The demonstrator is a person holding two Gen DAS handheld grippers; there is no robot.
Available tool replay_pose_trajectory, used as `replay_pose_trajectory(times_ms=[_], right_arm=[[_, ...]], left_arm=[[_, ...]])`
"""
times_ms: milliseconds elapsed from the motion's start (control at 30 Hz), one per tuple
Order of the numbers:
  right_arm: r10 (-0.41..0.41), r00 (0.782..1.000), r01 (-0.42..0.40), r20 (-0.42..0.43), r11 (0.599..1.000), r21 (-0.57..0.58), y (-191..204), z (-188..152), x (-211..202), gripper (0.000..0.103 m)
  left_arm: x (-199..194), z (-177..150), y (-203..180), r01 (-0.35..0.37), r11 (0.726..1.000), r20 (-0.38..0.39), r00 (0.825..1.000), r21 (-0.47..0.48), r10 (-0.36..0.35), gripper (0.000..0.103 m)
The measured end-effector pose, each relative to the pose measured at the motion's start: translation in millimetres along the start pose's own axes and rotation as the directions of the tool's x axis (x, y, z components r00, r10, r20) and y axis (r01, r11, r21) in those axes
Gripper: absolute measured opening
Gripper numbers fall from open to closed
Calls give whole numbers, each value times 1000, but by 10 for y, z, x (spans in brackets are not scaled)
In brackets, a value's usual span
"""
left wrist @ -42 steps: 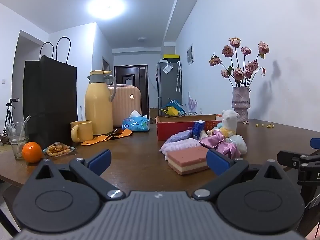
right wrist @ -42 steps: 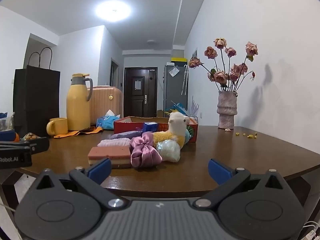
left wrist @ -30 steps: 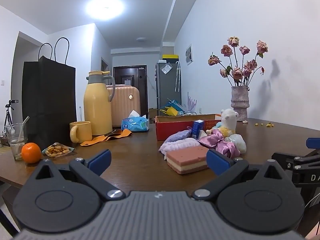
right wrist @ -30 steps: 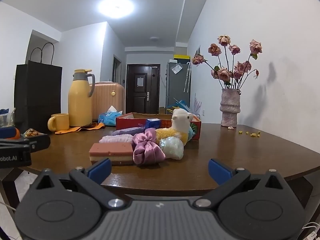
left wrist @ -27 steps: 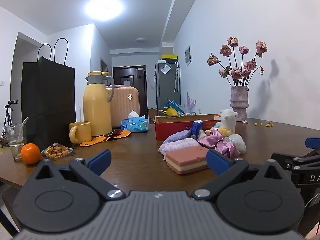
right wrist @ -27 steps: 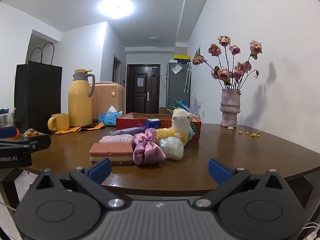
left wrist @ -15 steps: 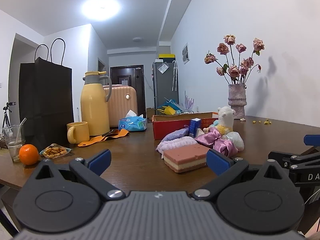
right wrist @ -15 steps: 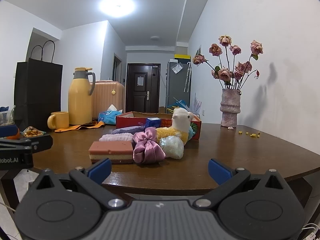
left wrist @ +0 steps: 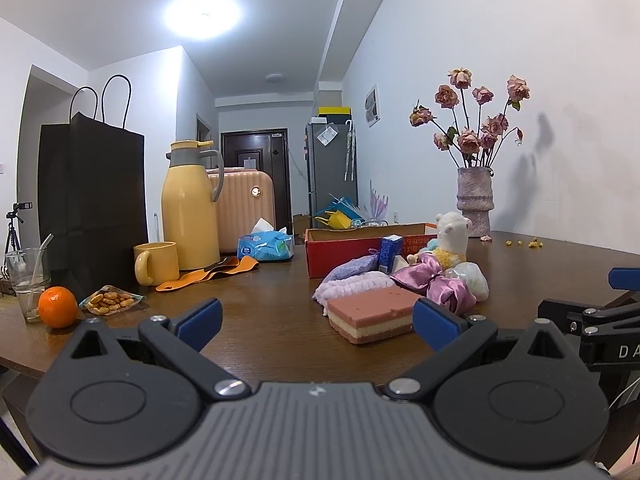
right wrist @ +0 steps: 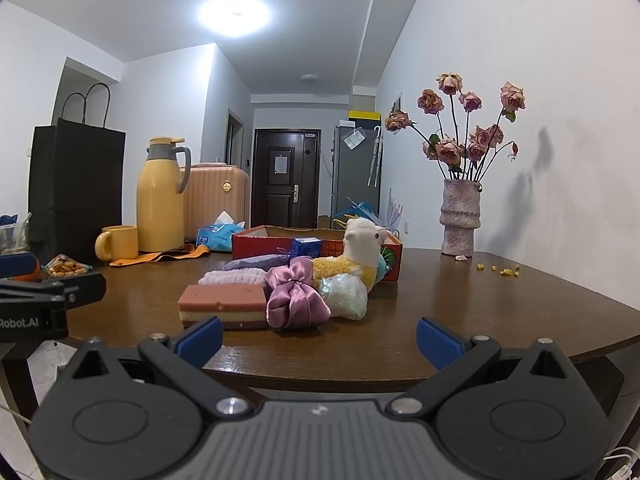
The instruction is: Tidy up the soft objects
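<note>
A pile of soft things lies on the brown table in front of a red box (right wrist: pixel 316 245). A pink layered sponge (right wrist: pixel 222 306) is nearest, with a purple satin bow (right wrist: pixel 294 300) and a clear bag of white filling (right wrist: pixel 345 295) to its right. A lilac towel (right wrist: pixel 234 278) and a plush alpaca (right wrist: pixel 356 256) sit behind them. From the left wrist view the sponge (left wrist: pixel 370 314), bow (left wrist: pixel 438 284) and alpaca (left wrist: pixel 450 236) lie ahead and right. My left gripper (left wrist: pixel 318 320) is open and empty near the table's front edge. My right gripper (right wrist: pixel 320 338) is open and empty, short of the edge.
A yellow thermos (left wrist: pixel 190 210), yellow mug (left wrist: pixel 156 262), tissue pack (left wrist: pixel 264 246), black paper bag (left wrist: pixel 92 204), snack packet (left wrist: pixel 110 300), orange (left wrist: pixel 58 306) and glass (left wrist: pixel 28 276) stand to the left. A vase of dried roses (right wrist: pixel 460 216) stands at the back right.
Both grippers have crept slightly forward and upward toward the table. The objects have not moved, and both jaws have stayed open.
</note>
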State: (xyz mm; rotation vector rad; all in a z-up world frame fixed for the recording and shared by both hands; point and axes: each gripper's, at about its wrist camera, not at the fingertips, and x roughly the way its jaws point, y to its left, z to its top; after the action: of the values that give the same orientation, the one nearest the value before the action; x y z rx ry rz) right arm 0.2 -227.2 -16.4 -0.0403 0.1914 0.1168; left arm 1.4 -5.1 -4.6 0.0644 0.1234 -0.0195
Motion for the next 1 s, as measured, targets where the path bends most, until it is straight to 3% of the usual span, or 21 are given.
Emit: replay_pose_trajectory(times_ms=[1000], right_arm=[[10, 1000, -10, 2, 1000, 3, -9, -7, -6, 103]], left_arm=[[7, -10, 6, 0, 1000, 3, 1000, 0, 0, 103]])
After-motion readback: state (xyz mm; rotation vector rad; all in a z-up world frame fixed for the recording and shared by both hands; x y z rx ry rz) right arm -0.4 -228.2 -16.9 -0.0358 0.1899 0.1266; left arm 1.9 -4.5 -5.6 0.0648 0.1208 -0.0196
